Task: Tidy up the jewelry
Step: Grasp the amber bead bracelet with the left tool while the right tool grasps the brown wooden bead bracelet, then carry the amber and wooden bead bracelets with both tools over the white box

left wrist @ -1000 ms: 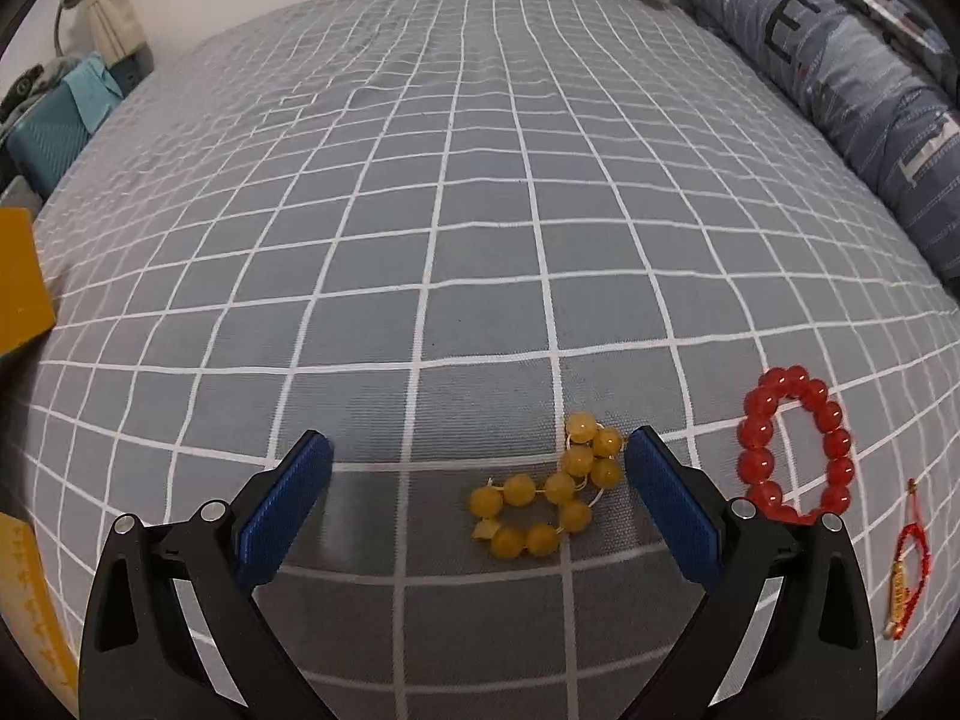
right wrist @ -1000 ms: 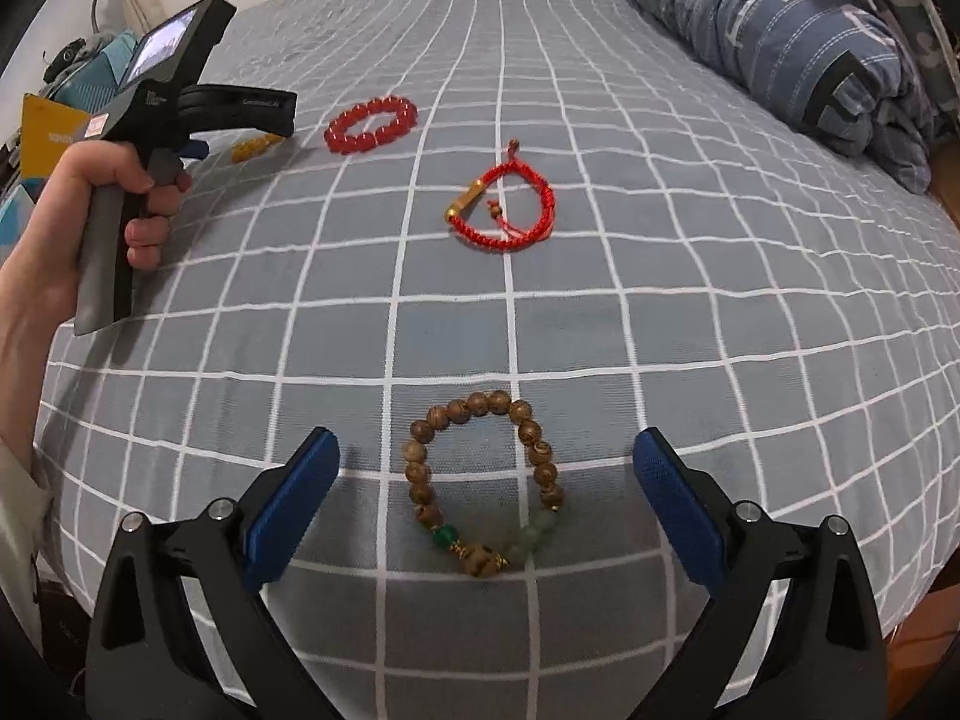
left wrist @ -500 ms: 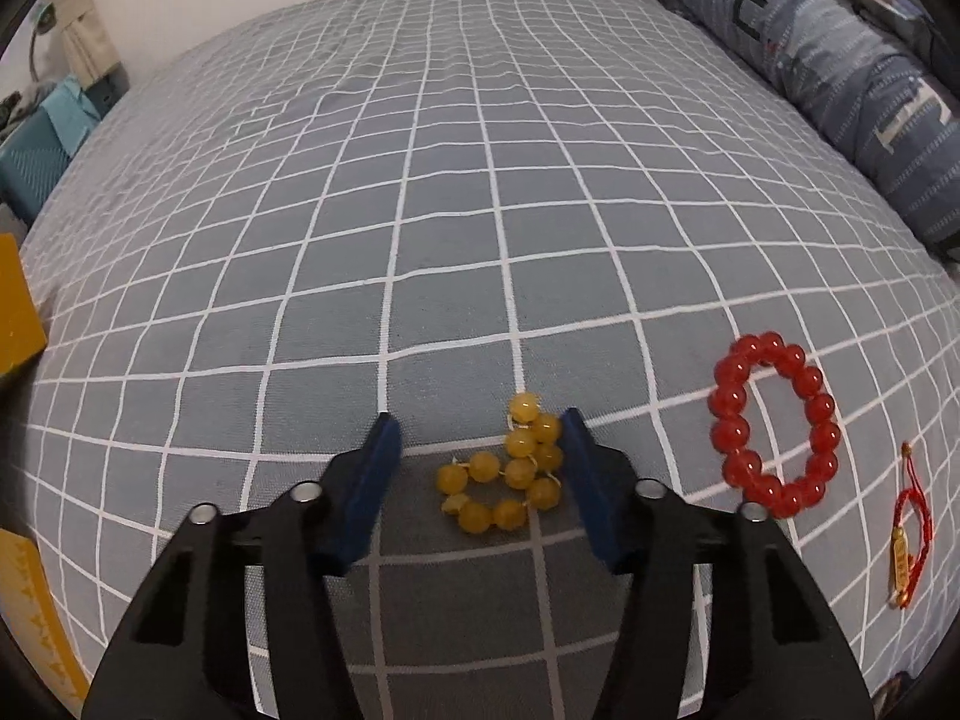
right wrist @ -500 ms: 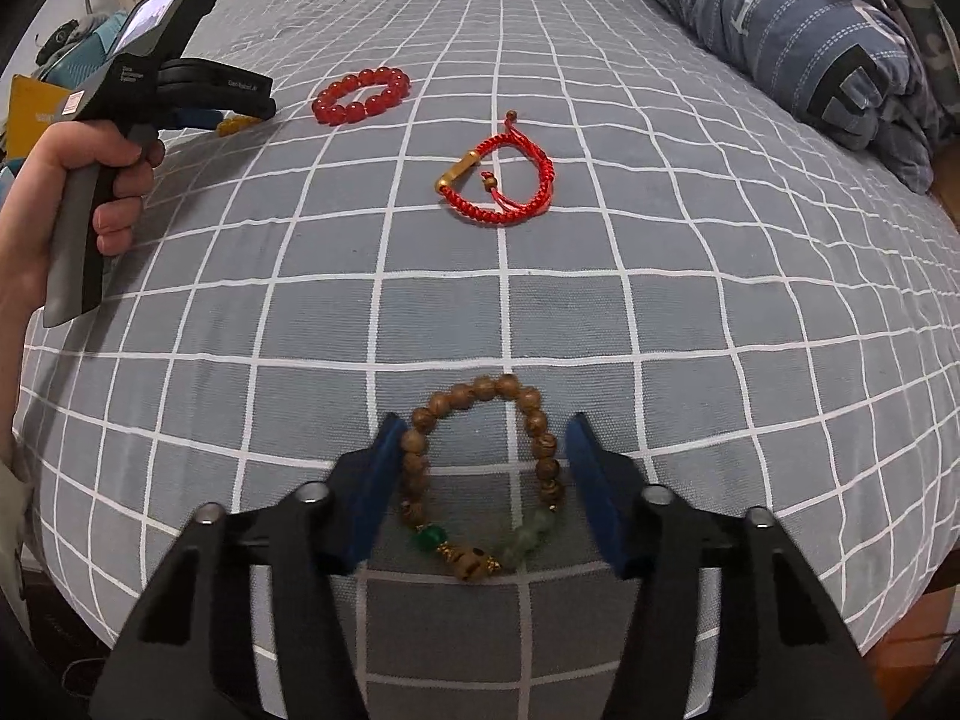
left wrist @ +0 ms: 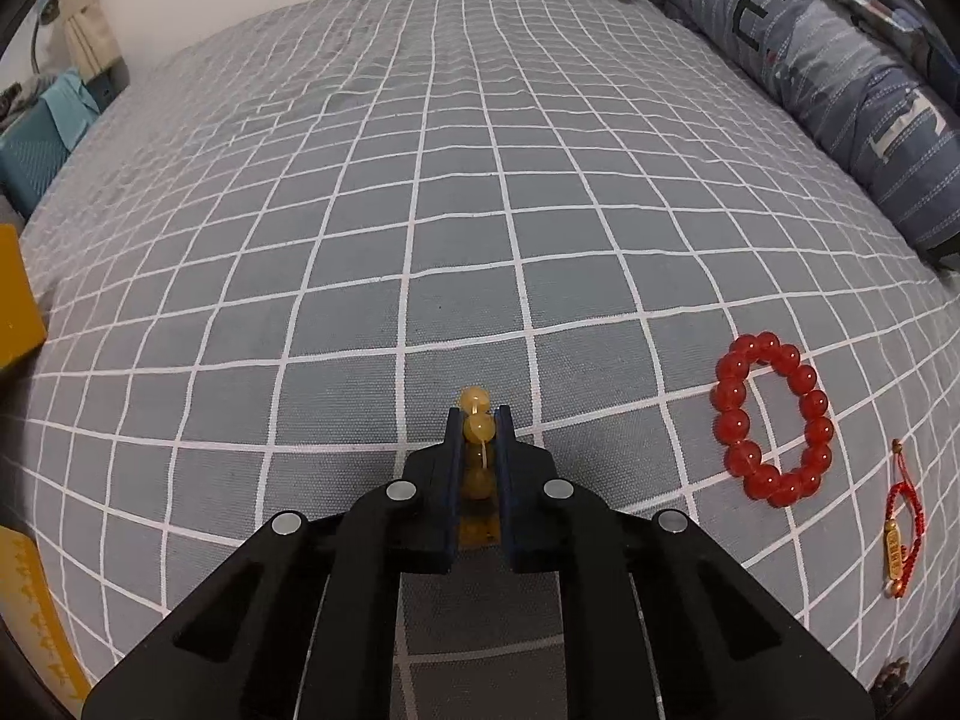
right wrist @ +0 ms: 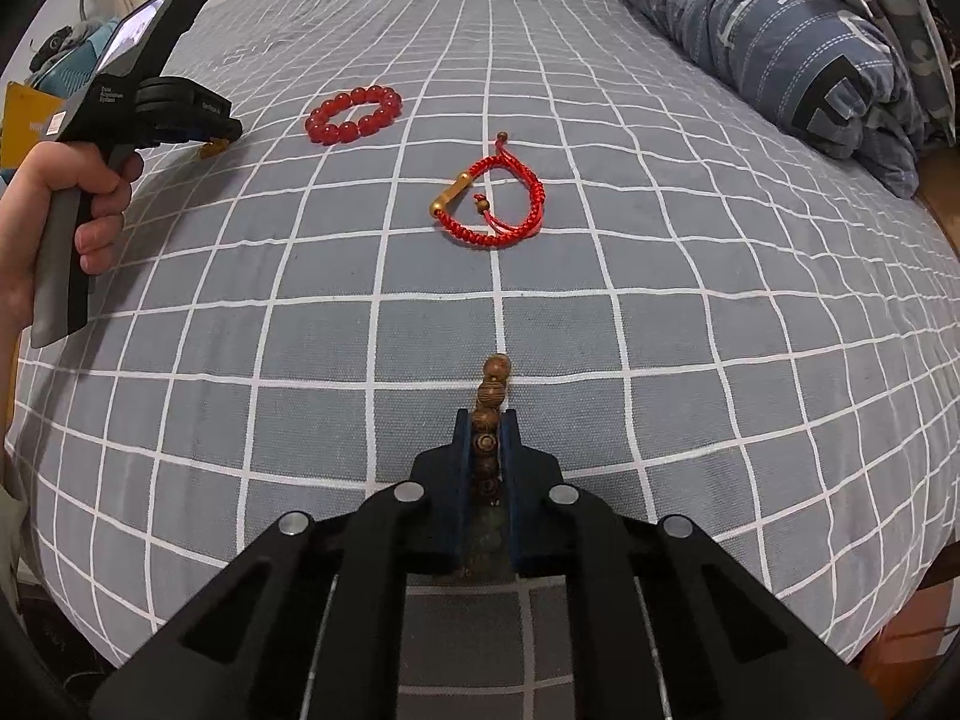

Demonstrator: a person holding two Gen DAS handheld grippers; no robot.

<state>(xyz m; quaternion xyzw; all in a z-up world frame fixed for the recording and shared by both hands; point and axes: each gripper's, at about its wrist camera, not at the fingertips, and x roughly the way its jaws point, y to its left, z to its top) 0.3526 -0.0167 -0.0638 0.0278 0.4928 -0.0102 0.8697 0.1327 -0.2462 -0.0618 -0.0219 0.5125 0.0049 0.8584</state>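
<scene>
My left gripper [left wrist: 479,420] is shut on a yellow bead bracelet [left wrist: 477,414], squeezed between its blue pads with two beads poking out ahead. My right gripper [right wrist: 487,420] is shut on a brown wooden bead bracelet [right wrist: 493,387], several beads sticking out forward. A red bead bracelet [left wrist: 773,420] lies on the bed to the right of the left gripper; it also shows in the right wrist view [right wrist: 354,114]. A red woven cord bracelet [right wrist: 492,198] with a gold tube lies ahead of the right gripper; it shows at the left view's right edge [left wrist: 903,519].
Everything rests on a grey checked bedspread [left wrist: 456,192]. A folded blue quilt [right wrist: 780,42] lies along the right. The left hand and its gripper handle [right wrist: 108,138] show at far left in the right wrist view. A yellow box [left wrist: 15,294] is at the bed's left edge.
Both grippers have closed from wide open: the left onto the yellow bead bracelet, the right onto the brown wooden bead bracelet, bunching each into a line.
</scene>
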